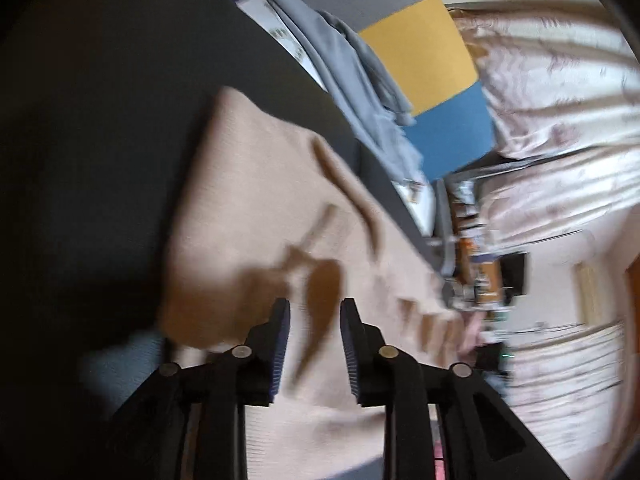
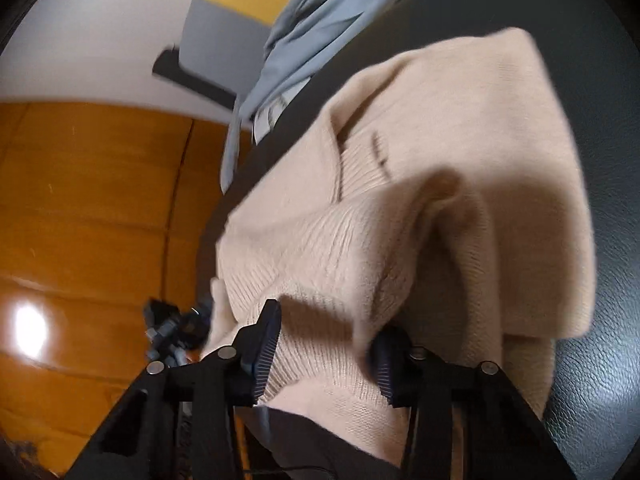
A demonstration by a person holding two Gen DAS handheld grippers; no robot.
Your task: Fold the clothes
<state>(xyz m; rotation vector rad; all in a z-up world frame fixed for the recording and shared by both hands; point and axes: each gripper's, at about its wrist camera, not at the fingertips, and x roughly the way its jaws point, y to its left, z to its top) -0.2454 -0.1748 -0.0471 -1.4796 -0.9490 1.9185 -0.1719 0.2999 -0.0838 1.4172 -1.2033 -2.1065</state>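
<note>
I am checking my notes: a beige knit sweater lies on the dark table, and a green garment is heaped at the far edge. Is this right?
One detail is wrong: the heaped garment is grey, not green, as the right wrist view shows. The rest holds: the beige knit sweater lies on the dark table.

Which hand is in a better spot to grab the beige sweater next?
Probably the right. The right gripper already has a bunched fold of the beige sweater between its jaws. The left gripper only hovers over flat knit, its jaws apart.
</note>
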